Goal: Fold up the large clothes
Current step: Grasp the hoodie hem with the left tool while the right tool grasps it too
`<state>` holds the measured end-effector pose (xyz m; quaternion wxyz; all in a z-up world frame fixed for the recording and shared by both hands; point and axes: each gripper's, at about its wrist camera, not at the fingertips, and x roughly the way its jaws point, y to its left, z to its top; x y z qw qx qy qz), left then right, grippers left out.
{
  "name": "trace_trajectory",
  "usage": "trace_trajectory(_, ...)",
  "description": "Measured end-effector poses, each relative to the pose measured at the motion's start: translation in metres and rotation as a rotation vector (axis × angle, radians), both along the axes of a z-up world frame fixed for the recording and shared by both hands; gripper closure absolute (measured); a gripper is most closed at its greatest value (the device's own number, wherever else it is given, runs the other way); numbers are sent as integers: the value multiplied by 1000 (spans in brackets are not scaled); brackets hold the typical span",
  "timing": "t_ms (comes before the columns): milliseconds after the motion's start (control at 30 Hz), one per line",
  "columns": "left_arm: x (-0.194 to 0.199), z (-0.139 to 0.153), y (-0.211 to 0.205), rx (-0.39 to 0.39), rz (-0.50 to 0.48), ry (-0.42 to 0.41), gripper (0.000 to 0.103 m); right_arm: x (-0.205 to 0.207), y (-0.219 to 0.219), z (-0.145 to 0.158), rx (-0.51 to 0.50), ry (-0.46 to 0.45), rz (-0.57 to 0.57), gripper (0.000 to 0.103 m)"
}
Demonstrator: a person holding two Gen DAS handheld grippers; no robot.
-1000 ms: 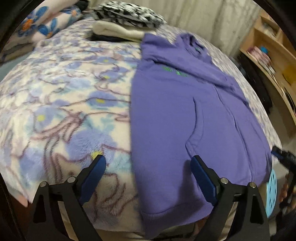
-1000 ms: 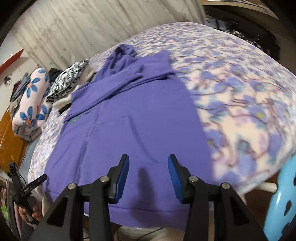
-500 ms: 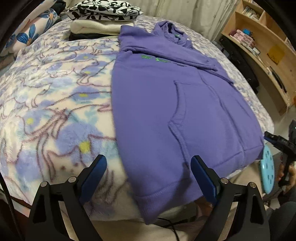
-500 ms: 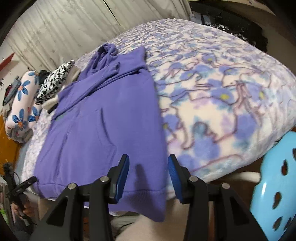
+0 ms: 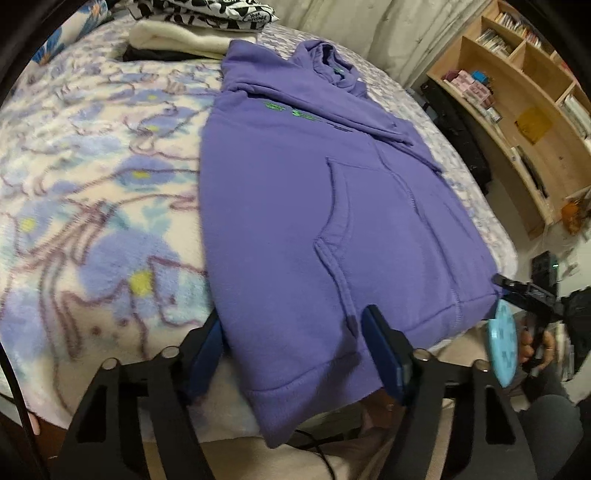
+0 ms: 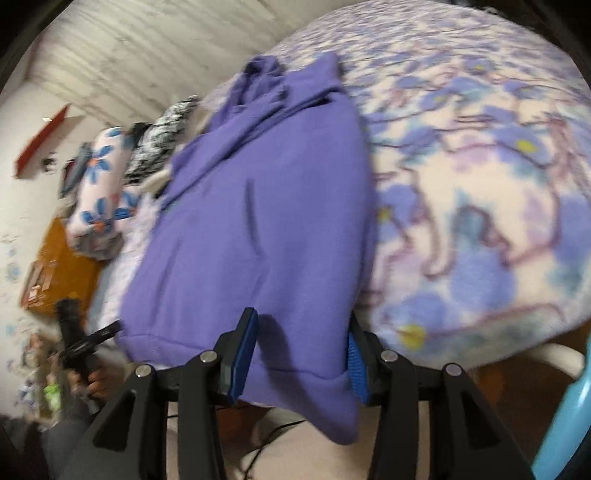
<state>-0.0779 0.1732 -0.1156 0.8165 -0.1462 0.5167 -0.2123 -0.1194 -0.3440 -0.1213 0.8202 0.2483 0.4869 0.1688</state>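
Observation:
A purple hoodie (image 5: pixel 314 206) lies flat, front up, on the flowered bed, hood at the far end and hem hanging over the near edge. My left gripper (image 5: pixel 295 347) straddles the hem's left corner. Its jaws are closing, with the cloth between them and no pad visibly pressing on it. In the right wrist view the hoodie (image 6: pixel 258 221) runs away from my right gripper (image 6: pixel 299 360), which straddles the hem's right corner. Those jaws are opening slightly and stand apart from the cloth. Each gripper also shows at the other view's edge: the right gripper (image 5: pixel 524 291) and the left gripper (image 6: pixel 85 343).
A fleecy flowered blanket (image 5: pixel 92 184) covers the bed. Folded clothes (image 5: pixel 192 33) are stacked near the hood, beside a flowered pillow (image 6: pixel 99 184). A wooden bookshelf (image 5: pixel 517 110) stands on the right. A light blue stool (image 6: pixel 565 424) sits by the bed's near corner.
Both grippers have tipped down and come nearer the hoodie's hem. The left jaws have narrowed around the hem's left corner. The right gripper has sunk to the right corner.

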Motion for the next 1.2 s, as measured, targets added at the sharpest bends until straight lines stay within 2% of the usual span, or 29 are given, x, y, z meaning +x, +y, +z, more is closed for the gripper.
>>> trace_trajectory(67,1,-2,0,-27,-5,6,35,5,-1,-8,20,19,6,57)
trace_trajectory(167,5,-8,-3,-20,-16,14,33,13,-1,-17,46,36,7,57)
trace_trajectory(233,8,-12,-9,0,-23,17,28,16,-1,-17,51,36,9,57)
trace_trajectory(300,11,-13,-19,14,-29,13,16,19,2,-17,46,30,10,57)
trace_trajectory(367,12,-12,-30,70,-25,1,16,20,3,-16,30,30,5,60)
trace_trajectory(433,13,-8,-41,134,-4,-17,24,18,7,-11,-1,13,3,70)
trace_trajectory(467,13,-6,-42,147,7,-25,44,16,9,-8,-2,6,6,83)
trace_trajectory(500,13,-2,-42,130,17,-27,69,16,12,-3,-22,-9,0,87)
trace_trajectory(567,15,5,-39,76,55,-11,85,17,18,7,-73,-23,3,90)
trace_trajectory(600,15,8,-39,69,75,-9,88,18,21,12,-87,-34,4,91)
trace_trajectory(733,8,23,-49,112,108,-27,91,14,27,35,-106,-82,5,93)
trace_trajectory(933,-14,44,-50,104,121,-34,92,0,37,66,-123,-131,43,93)
trace_trajectory(1067,-35,53,-48,119,91,-3,92,-17,41,73,-138,-103,76,93)
trace_trajectory(1200,-55,61,-37,88,79,18,92,-35,39,74,-136,-74,89,93)
